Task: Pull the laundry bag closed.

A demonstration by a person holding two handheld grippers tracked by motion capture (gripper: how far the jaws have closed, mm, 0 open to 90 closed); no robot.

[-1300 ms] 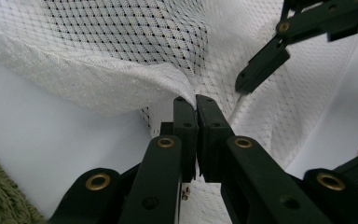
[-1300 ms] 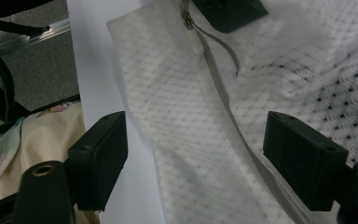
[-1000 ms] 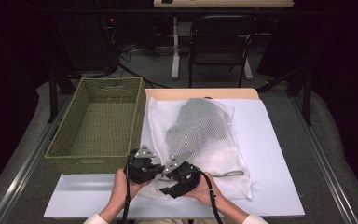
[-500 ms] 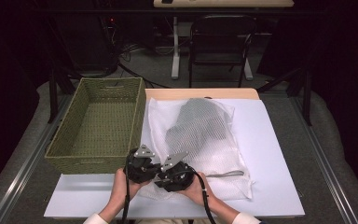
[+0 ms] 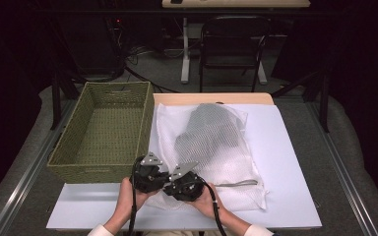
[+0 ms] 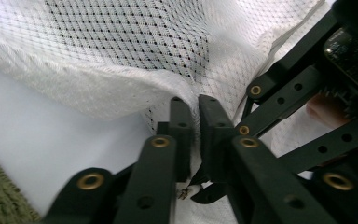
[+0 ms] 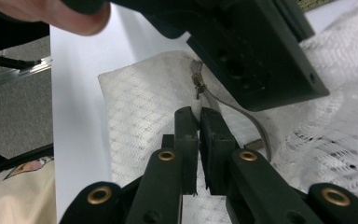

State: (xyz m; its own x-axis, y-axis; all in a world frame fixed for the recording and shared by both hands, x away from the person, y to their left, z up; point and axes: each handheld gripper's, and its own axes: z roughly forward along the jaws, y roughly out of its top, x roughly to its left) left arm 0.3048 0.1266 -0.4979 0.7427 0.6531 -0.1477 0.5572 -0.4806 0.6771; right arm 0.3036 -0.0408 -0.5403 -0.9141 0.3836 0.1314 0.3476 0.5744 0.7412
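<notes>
— Where's the mesh bag?
— Flat on the white table, right of the green basket, something grey inside.
— And the claws?
— Both at its near left corner. The left claw pinches a fold of mesh; the right claw has just been closing, clamped on the edge beside the zipper pull.
</notes>
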